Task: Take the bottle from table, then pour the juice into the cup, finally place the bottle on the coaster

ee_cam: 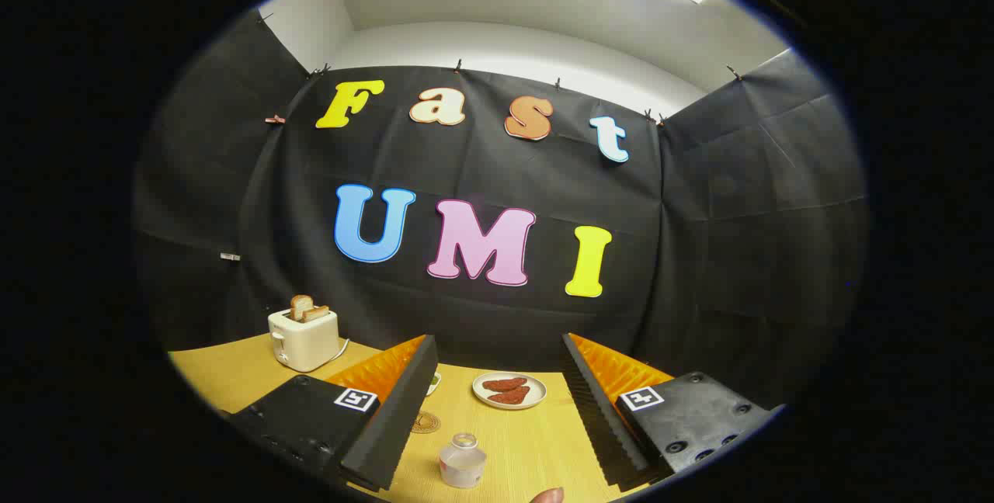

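- Tool (497,418) fingers stand wide apart above the wooden surface (528,449), gripping nothing; one finger (396,410) sits on the left and the other on the right, with open space between them.
- Bottle (462,463), small and clear with an open neck, stands upright on the surface between the two fingers, near the camera and a little closer to the left finger. It touches neither finger.
- Coaster (425,422), a round brownish disc, lies flat on the surface just beside the inner edge of the left finger, a little farther away than the bottle and to its left. Part of it is hidden by that finger.
- Plate (509,391), white and round, rests farther back between the fingers, carrying two reddish-brown pieces of food lying side by side.
- Small pale object (433,383) peeks out from behind the tip of the left finger, left of the plate; too little of it shows to tell what it is.
- Toaster (304,338), cream-coloured, stands at the far left of the surface, well apart from the bottle, with two slices of toast (308,307) sticking up out of its slots.
- Fingertip (548,495) of a person shows at the very near edge, right of the bottle.
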The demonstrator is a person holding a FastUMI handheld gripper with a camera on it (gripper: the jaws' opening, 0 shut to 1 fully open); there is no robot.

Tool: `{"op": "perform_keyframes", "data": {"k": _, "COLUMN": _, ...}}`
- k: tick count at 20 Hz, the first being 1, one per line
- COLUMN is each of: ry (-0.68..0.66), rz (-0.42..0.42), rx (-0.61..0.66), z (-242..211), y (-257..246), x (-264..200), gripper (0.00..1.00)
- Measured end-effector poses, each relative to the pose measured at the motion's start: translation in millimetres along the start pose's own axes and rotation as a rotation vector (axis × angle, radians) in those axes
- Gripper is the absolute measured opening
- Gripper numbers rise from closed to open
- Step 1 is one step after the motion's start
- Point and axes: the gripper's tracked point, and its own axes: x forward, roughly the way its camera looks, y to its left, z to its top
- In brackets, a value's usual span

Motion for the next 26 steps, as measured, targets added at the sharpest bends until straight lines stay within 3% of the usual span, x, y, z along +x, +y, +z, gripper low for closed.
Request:
{"op": "perform_keyframes", "data": {"k": 19, "ry": 0.011, "rz": 0.002, "rx": 0.012, "z": -10, "y": -3, "x": -5, "gripper": 0.97}}
{"op": "perform_keyframes", "data": {"k": 26, "ry": -0.012, "rz": 0.053, "rx": 0.027, "z": -34, "y": 13, "x": -11, "gripper": 0.97}}
